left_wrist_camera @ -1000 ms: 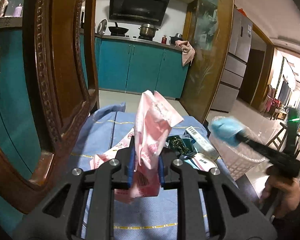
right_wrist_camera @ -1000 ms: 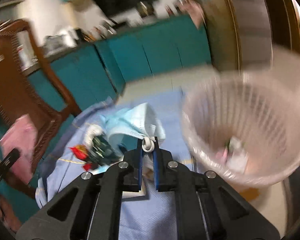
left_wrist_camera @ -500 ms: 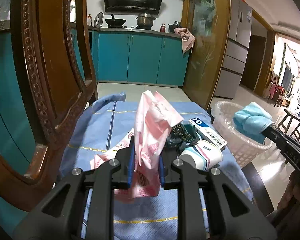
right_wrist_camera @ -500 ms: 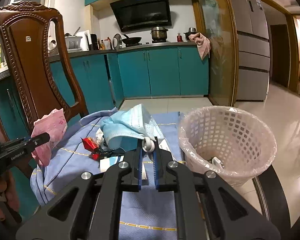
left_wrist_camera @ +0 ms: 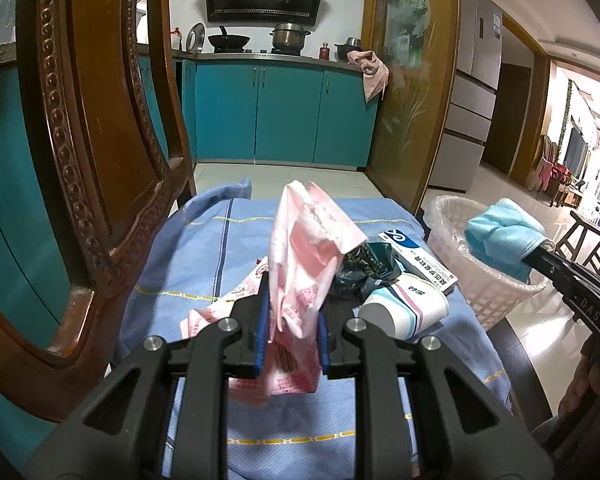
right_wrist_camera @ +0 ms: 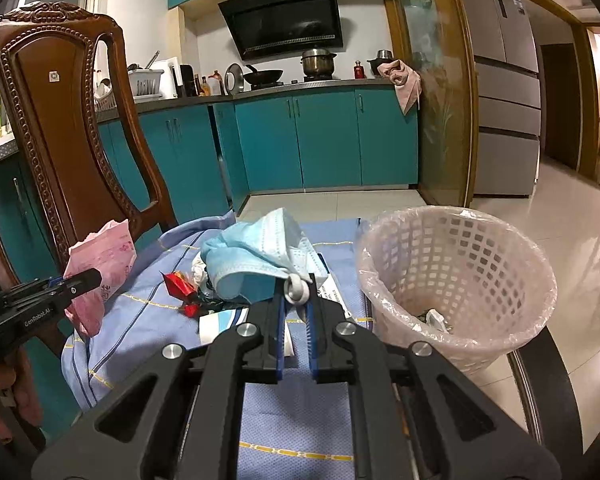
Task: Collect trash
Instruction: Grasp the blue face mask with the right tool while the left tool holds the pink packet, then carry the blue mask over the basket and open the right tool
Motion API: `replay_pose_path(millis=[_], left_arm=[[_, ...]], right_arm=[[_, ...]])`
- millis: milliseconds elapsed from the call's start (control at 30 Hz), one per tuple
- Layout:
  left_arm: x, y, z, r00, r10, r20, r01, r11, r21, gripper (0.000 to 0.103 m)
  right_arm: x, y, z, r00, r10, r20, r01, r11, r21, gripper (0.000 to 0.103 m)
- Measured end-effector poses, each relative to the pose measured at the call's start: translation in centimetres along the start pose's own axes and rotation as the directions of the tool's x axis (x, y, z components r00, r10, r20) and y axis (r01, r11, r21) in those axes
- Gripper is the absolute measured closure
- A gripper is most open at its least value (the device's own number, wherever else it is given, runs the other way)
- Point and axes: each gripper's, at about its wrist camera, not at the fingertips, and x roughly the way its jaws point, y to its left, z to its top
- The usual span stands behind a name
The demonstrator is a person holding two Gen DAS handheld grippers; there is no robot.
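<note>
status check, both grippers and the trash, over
Left gripper shut on pink wrapper. Right gripper shut on blue face mask, beside white basket, not over it. Cup, cartons, wrappers left on cloth.

Home kitchen. Teal cabinets (right_wrist_camera: 324, 136) along far wall, range hood (right_wrist_camera: 284, 20) over stove with pot (right_wrist_camera: 318, 62) and wok (right_wrist_camera: 262, 76), steel fridge (right_wrist_camera: 500, 80) right, carved wooden chair (right_wrist_camera: 64, 120) left.

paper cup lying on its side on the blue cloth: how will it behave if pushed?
The paper cup lies on its side, so it would probably roll in a curve rather than slide. It looks empty and thin-walled: likely light, easily crushed. The blue cloth may damp the rolling somewhat.
</note>
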Motion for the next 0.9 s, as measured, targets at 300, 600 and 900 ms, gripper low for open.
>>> replay_pose_path(millis=[300,600,900], left_arm=[[-0.09,0.15,-0.17,1.000,-0.002,-0.001,0.002,1.000,0.001,0.083],[-0.10,0.06,-0.13,1.000,-0.001,0.000,0.001,1.000,0.001,0.083],[-0.12,0.03,-0.11,1.000,-0.002,-0.002,0.002,1.000,0.001,0.083]], right_arm=[[0.14,0.10,-0.06,1.000,0.001,-0.004,-0.001,1.000,-0.003,0.094],[0.24,0.09,-0.15,1.000,0.000,-0.006,0.000,1.000,-0.005,0.094],[0.24,-0.11,-0.05,1.000,-0.003,-0.001,0.003,1.000,0.001,0.094]])
